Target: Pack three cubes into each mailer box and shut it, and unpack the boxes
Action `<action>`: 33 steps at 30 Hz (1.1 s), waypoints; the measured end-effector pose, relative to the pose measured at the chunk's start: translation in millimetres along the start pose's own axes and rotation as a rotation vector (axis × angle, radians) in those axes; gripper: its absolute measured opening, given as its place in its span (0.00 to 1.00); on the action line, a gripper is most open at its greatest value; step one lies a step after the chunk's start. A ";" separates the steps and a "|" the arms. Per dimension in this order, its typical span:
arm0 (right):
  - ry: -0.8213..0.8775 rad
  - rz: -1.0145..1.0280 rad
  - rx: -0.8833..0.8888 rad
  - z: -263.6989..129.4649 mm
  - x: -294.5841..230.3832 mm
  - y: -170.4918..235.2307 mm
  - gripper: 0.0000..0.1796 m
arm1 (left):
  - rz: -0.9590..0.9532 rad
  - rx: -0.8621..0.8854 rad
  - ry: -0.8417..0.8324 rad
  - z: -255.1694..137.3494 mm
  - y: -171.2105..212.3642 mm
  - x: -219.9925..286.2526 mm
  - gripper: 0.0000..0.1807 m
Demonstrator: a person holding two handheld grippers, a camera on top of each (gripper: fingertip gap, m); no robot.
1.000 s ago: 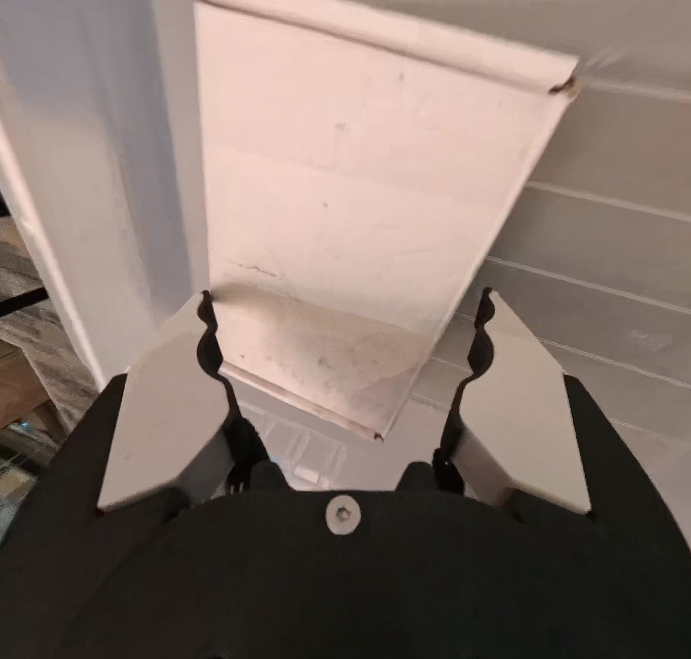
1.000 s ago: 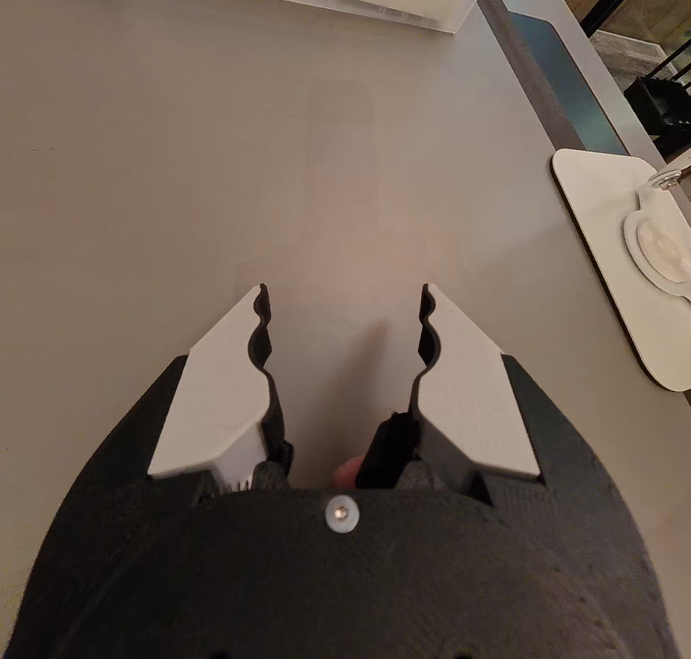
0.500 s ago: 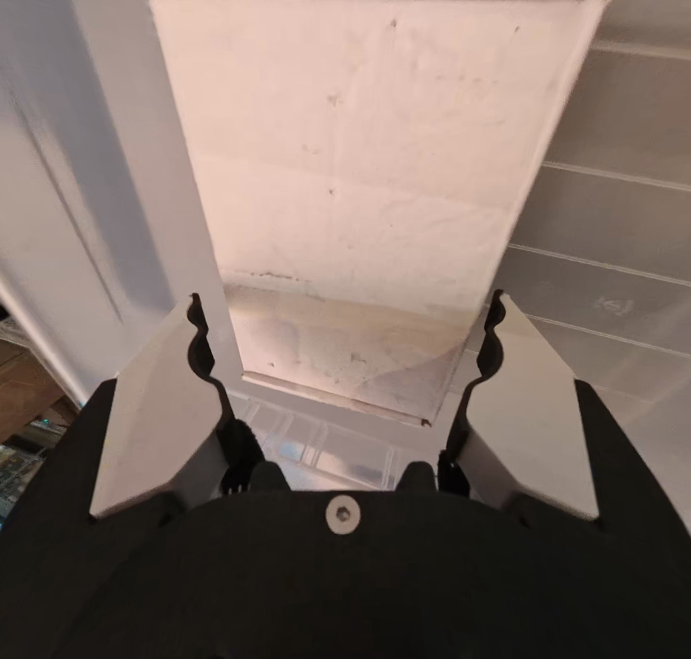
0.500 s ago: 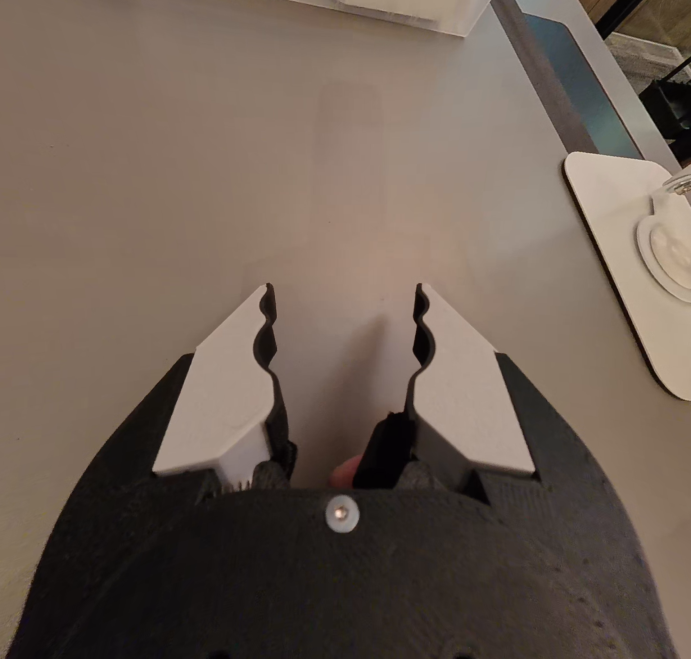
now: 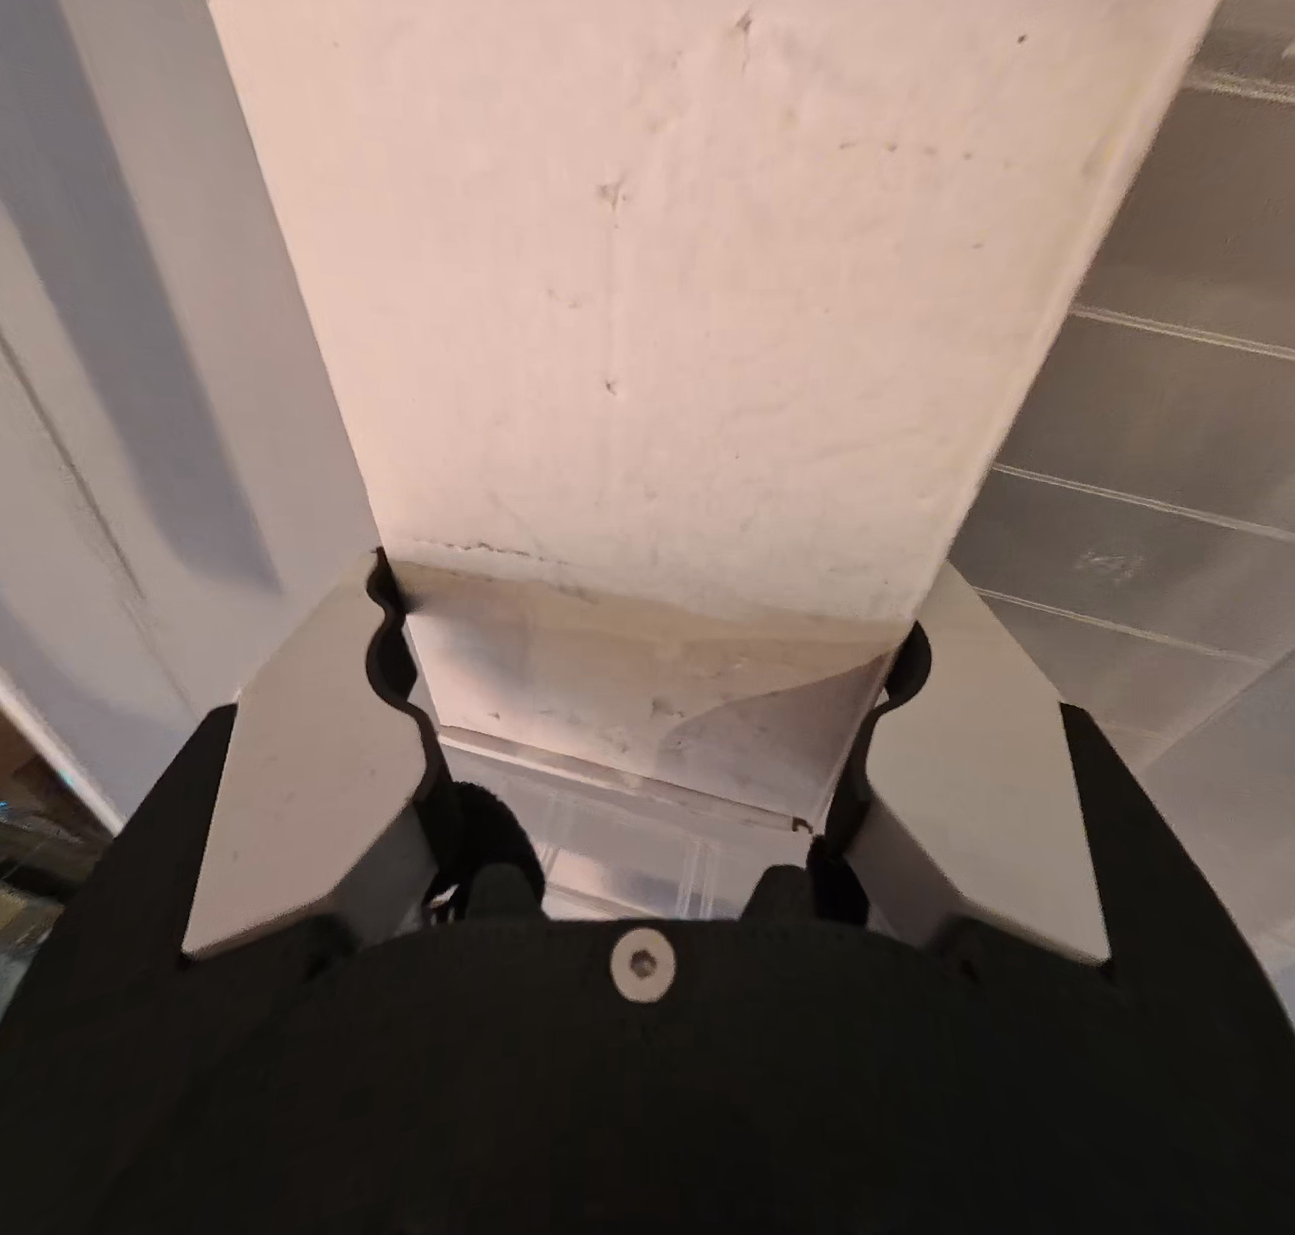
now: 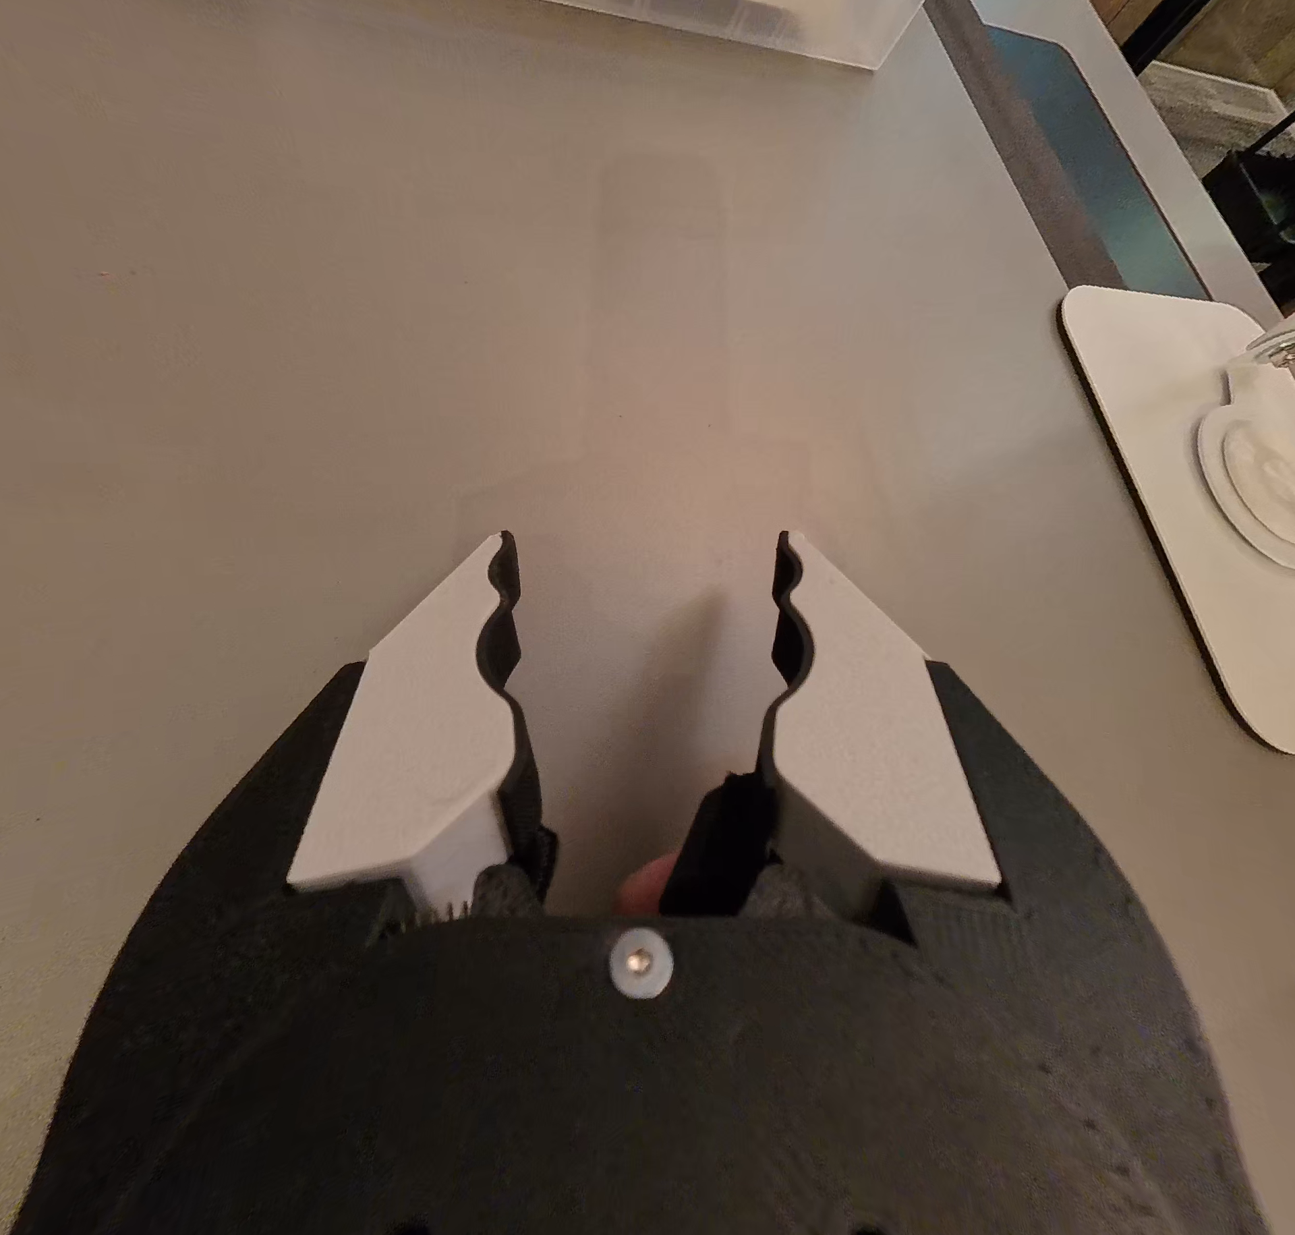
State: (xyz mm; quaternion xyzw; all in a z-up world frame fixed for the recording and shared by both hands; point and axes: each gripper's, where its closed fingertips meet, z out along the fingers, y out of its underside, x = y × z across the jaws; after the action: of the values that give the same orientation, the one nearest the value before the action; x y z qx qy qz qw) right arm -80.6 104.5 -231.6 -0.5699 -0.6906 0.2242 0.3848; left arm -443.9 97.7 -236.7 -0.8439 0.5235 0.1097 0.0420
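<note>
A white mailer box [image 5: 631,276], scuffed and closed, fills the left wrist view. It stands inside a clear plastic bin [image 5: 1156,500]. My left gripper [image 5: 648,571] is open wide, and the box's near end sits between its two fingers, close to both pads. I cannot tell whether the pads press on it. My right gripper [image 6: 645,539] is open and empty, low over the bare grey table [image 6: 350,290]. The bin [image 6: 841,31] with a white box inside shows at the top edge of the right wrist view. No cubes are in view.
A white mat [image 6: 1149,500] with a clear glass object on it lies at the table's right edge. Beyond it are the table's rim and a dark floor. White walls stand left of the box in the left wrist view.
My left gripper has moved forward onto the mailer box, so its near end now sits between the fingers. My right gripper has barely moved, and its jaws have narrowed slightly.
</note>
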 end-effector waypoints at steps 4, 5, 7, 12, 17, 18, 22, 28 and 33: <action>-0.001 0.001 0.000 0.2 0.0 0.0 0.40 | -0.038 0.027 -0.028 -18.9 5.6 -4.5 0.75; -0.001 0.001 0.000 0.2 0.0 0.0 0.40 | -0.051 0.037 -0.038 -26.3 6.4 -6.7 0.75; 0.000 -0.002 0.001 0.1 -0.1 -0.2 0.40 | -0.073 0.045 -0.062 -42.8 10.5 -11.8 0.75; 0.016 -0.062 0.058 -4.1 -3.0 -7.5 0.44 | -0.117 0.075 -0.120 -90.3 13.3 -16.6 0.75; 0.056 -0.062 0.116 -11.0 2.4 -16.5 0.46 | -0.094 0.123 -0.131 -149.0 -26.7 -7.6 0.75; 0.071 -0.064 0.130 -15.1 4.5 -19.3 0.46 | -0.078 0.138 -0.134 -159.3 -42.6 -5.2 0.75; 0.173 -0.079 0.185 -40.9 17.8 -24.3 0.46 | -0.001 0.209 -0.092 -179.5 -124.7 14.3 0.75; 0.424 -0.137 0.250 -94.5 38.7 -23.0 0.49 | 0.097 0.185 0.071 -141.8 -242.1 58.4 0.75; 0.501 -0.256 0.207 -104.4 34.9 -22.4 0.49 | 0.127 0.113 0.199 -85.5 -287.9 88.8 0.75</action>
State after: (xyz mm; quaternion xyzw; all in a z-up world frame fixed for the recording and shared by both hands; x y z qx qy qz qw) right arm -14.1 118.9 -142.2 -0.4736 -0.6136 0.0956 0.6245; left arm -136.9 133.2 -186.6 -0.8121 0.5827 -0.0020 0.0302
